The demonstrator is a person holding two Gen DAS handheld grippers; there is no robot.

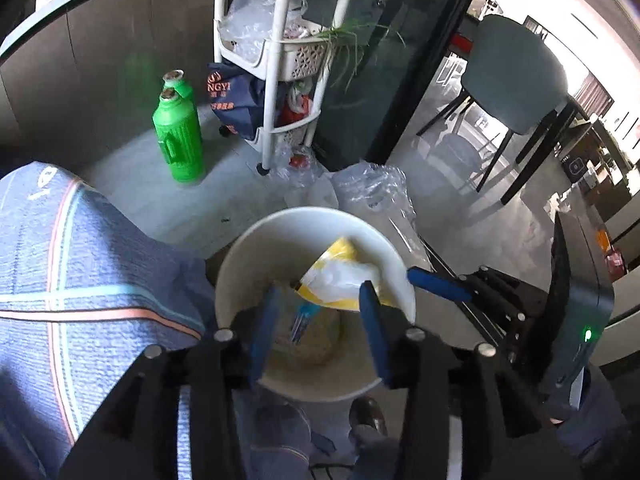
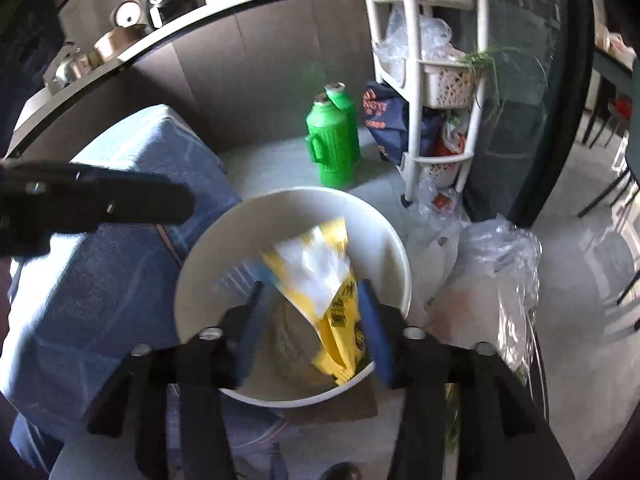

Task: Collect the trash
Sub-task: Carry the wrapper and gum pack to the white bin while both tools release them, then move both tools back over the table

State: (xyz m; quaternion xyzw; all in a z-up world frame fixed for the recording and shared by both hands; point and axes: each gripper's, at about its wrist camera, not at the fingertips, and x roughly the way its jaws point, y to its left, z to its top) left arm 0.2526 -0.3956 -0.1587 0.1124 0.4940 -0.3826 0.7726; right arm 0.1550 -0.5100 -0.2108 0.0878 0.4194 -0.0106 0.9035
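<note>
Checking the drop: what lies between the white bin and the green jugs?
Bare grey floor between the white bin and green jugs, clearest in the right wrist view.

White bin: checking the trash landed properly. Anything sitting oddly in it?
The yellow-and-white wrapper lies tilted against the white bin wall, its corner near the rim rather than settled at the bottom.

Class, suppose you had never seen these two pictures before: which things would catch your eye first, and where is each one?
First the white bin in the middle of the floor, with a yellow and white wrapper lying inside it, under both open grippers, left and right. Next, two bright green jugs stand behind the bin by the dark cabinet. Crumpled clear plastic bags lie to the bin's right, near a white rack.
</note>
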